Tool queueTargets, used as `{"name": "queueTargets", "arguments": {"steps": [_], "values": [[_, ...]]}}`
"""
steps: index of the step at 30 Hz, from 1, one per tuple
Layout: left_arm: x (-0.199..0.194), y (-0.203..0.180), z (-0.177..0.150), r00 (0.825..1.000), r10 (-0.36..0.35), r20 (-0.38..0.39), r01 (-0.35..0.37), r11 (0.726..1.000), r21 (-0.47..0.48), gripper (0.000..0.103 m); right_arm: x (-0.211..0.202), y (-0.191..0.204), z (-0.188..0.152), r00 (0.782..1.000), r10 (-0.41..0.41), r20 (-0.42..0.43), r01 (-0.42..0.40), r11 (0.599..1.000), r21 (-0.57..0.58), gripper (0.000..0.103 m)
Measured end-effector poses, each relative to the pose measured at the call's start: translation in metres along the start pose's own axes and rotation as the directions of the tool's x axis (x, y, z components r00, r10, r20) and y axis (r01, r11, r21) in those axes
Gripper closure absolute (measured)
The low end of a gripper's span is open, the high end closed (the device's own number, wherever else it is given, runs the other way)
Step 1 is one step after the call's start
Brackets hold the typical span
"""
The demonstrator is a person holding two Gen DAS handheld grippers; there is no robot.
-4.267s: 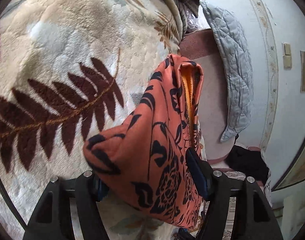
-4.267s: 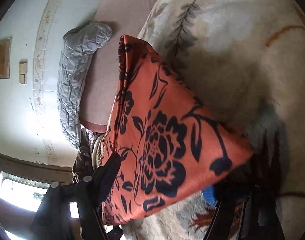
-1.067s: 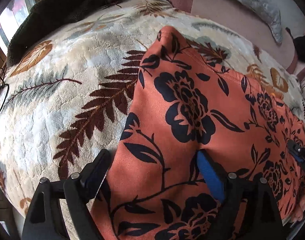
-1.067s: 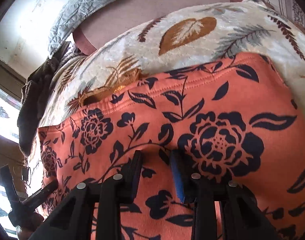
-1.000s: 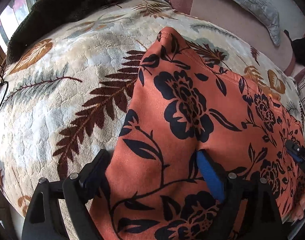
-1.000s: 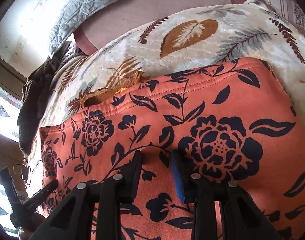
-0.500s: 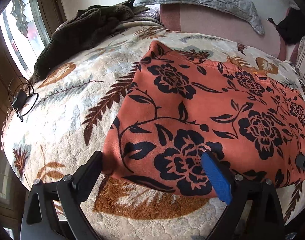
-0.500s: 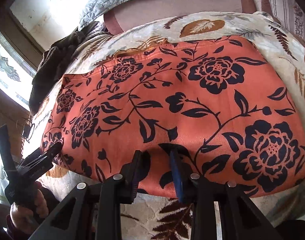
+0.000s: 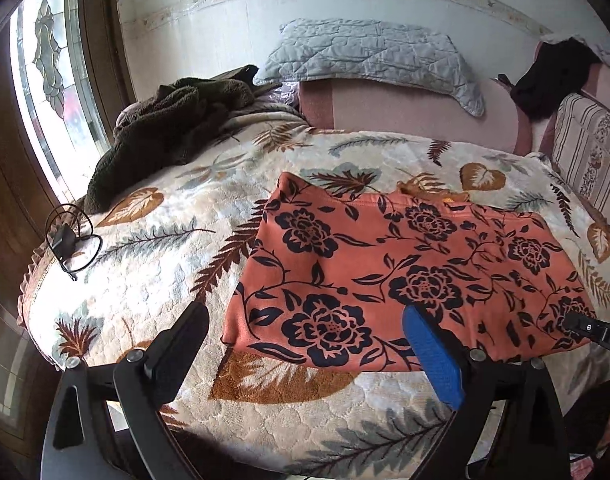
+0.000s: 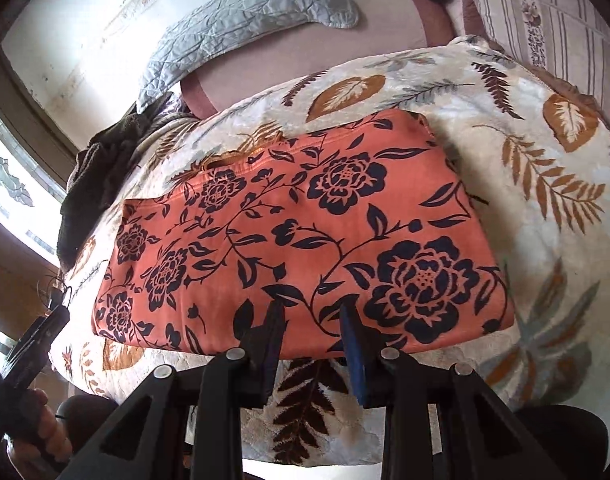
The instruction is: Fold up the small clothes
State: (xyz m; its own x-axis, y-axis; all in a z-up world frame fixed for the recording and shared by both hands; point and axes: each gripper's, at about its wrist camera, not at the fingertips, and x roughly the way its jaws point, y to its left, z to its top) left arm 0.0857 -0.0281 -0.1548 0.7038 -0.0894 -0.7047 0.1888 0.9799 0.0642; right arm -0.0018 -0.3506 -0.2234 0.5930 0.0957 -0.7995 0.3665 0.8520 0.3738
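Observation:
An orange garment with black flowers (image 9: 405, 264) (image 10: 305, 232) lies folded flat as a rectangle on the leaf-patterned blanket (image 9: 165, 264) of a bed. My left gripper (image 9: 305, 314) hovers over the garment's near left corner, jaws wide open and holding nothing. My right gripper (image 10: 311, 320) hangs above the near edge with a narrow gap between its fingers; no cloth is in that gap. The right gripper's tip (image 9: 585, 324) shows at the garment's right end in the left wrist view. A hand holds the left gripper (image 10: 37, 336) at the lower left of the right wrist view.
A dark brown fleece (image 9: 165, 136) is heaped at the bed's far left by the window. A grey quilted pillow (image 9: 369, 56) leans on the wall, with a black cloth (image 9: 553, 76) and striped cushion (image 9: 585, 152) at right. A coiled black cable (image 9: 65, 240) lies near the left edge.
Both grippers have pulled back and risen off the garment, which now lies whole in view. The left jaws let go of the cloth edge and stand wider.

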Motion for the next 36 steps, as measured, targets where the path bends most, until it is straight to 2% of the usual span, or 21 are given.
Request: {"name": "queueTargets", "arguments": {"steps": [6, 10, 12, 13, 14, 18, 22, 24, 27, 30, 33, 36], "values": [[-0.029, -0.010, 0.007, 0.999, -0.007, 0.046, 0.006, 1.000, 0.017, 0.006, -0.007, -0.013, 0.001, 1.000, -0.025, 0.019, 0.024, 0.999, 0.048, 0.071], [-0.038, -0.017, 0.009, 0.998, -0.009, 0.058, 0.008, 1.000, 0.025, 0.006, 0.011, -0.029, -0.004, 0.997, -0.064, -0.030, 0.067, 0.993, 0.093, 0.071], [-0.043, -0.021, 0.010, 0.998, -0.013, 0.061, 0.011, 0.999, 0.030, 0.006, 0.032, -0.040, -0.007, 0.991, -0.098, -0.089, 0.107, 0.989, 0.102, 0.071], [-0.046, -0.023, 0.010, 0.998, -0.014, 0.067, 0.012, 0.999, 0.033, 0.006, 0.040, -0.046, -0.010, 0.992, -0.081, -0.101, 0.092, 0.989, 0.116, 0.071], [-0.048, -0.025, 0.011, 0.997, -0.013, 0.072, 0.010, 0.999, 0.038, 0.006, 0.040, -0.049, -0.011, 0.995, -0.067, -0.074, 0.076, 0.989, 0.124, 0.071], [-0.046, -0.029, 0.010, 0.998, 0.006, 0.066, -0.009, 0.999, 0.052, 0.006, 0.028, -0.047, -0.006, 0.998, -0.040, -0.052, 0.047, 0.990, 0.133, 0.070], [-0.031, -0.028, 0.005, 0.999, 0.017, 0.035, -0.019, 0.999, 0.050, 0.006, 0.016, -0.047, -0.004, 1.000, -0.016, -0.007, 0.017, 0.989, 0.147, 0.070], [-0.017, -0.022, 0.001, 1.000, 0.017, 0.001, -0.017, 0.999, 0.033, 0.006, 0.011, -0.050, -0.005, 1.000, 0.024, 0.014, -0.026, 0.985, 0.172, 0.070], [0.015, 0.000, -0.006, 0.994, -0.005, -0.111, 0.000, 0.999, -0.046, 0.006, 0.005, -0.053, -0.005, 0.996, 0.075, 0.051, -0.083, 0.979, 0.186, 0.070], [0.049, 0.034, -0.021, 0.975, -0.046, -0.219, 0.004, 0.981, -0.192, 0.006, 0.003, -0.051, -0.004, 0.990, 0.114, 0.077, -0.126, 0.976, 0.179, 0.069], [0.073, 0.068, -0.034, 0.957, -0.100, -0.272, 0.002, 0.941, -0.338, 0.006, 0.016, -0.053, -0.008, 0.980, 0.190, 0.057, -0.198, 0.959, 0.203, 0.069], [0.089, 0.098, -0.043, 0.944, -0.175, -0.279, 0.023, 0.881, -0.473, 0.006, 0.044, -0.057, -0.011, 0.983, 0.178, -0.047, -0.163, 0.959, 0.234, 0.069]]}}
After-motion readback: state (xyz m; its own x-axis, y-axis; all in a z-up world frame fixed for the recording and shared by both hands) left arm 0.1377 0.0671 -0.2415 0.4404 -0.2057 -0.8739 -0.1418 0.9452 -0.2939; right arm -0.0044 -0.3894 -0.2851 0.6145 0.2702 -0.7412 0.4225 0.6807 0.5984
